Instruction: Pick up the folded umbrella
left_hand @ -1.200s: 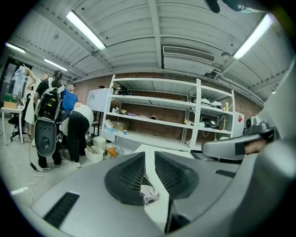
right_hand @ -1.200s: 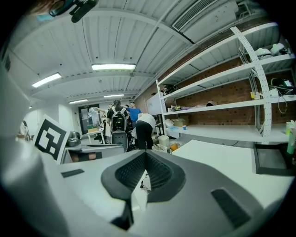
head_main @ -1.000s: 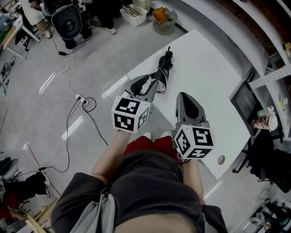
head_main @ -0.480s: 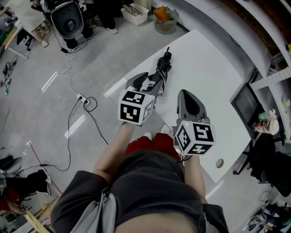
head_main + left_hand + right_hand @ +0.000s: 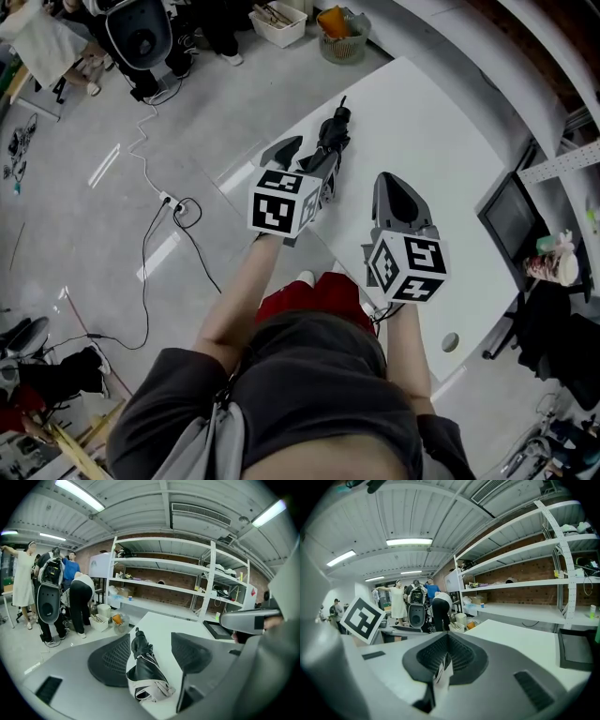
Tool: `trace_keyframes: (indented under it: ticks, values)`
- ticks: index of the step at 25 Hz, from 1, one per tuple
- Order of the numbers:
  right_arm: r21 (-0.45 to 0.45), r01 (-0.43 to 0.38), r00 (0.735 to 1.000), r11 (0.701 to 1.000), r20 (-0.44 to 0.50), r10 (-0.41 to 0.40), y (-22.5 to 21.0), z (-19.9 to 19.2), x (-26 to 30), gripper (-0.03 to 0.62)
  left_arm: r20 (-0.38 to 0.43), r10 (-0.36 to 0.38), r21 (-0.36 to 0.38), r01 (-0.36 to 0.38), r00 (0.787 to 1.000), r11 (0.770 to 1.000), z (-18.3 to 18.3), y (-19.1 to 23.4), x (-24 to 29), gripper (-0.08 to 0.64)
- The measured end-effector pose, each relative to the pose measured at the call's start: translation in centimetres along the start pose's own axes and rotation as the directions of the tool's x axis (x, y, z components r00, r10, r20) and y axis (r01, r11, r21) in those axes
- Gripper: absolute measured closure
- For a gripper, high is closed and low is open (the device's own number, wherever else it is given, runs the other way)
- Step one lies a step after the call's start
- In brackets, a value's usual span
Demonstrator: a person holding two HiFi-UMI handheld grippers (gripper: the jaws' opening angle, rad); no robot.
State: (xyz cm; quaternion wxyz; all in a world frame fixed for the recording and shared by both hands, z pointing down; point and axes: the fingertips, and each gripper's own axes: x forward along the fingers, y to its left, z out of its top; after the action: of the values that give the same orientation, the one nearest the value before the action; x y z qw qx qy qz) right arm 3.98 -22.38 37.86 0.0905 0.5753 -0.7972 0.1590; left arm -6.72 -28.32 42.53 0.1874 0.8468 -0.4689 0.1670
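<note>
A: Left gripper point(image 5: 151, 641)?
B: Jaws are opening, straddling the folded umbrella point(image 5: 143, 667), not pressing it.
A: Where's the umbrella lying?
B: On the white table point(image 5: 422, 141), near its edge.
A: Right gripper point(image 5: 446, 656)?
B: Clenched, gripping nothing, hovering over the table.

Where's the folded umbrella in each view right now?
Head view: upper centre, folded umbrella lying on the white table.
Left gripper view: lower centre, between the opening jaws of the left gripper.
Right gripper view: not in it.
Shared landmark: the white table, in all three.
</note>
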Motion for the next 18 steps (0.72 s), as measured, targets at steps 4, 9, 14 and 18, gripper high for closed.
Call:
trace_keyframes:
  ticks: [4,9,14,18]
  values:
    - [-0.001,-0.001,1.000,1.000,-0.017,0.001,-1.0,-0.4,1.1,0.574,-0.037,0.007,0.006,-0.007,0.999,1.000,-0.5,0.0,1.9,0.278]
    - [-0.001,0.000,1.000,1.000,-0.023,0.000,-1.9,-0.4,1.9,0.574,-0.100,0.017,0.015,-0.016,0.995,1.000,-1.8,-0.1,4.0,0.275]
    - [-0.004,-0.002,0.999,1.000,-0.037,0.002,-2.5,-0.9,2.8,0.574,-0.158,0.026,0.007,-0.025,0.987,1.000,-3.5,0.1,5.8,0.267]
    - [-0.003,-0.011,0.999,1.000,-0.053,0.011,-2.7,-1.3,3.7,0.574,-0.192,0.043,-0.004,-0.045,0.980,0.999,-4.5,0.6,6.9,0.265]
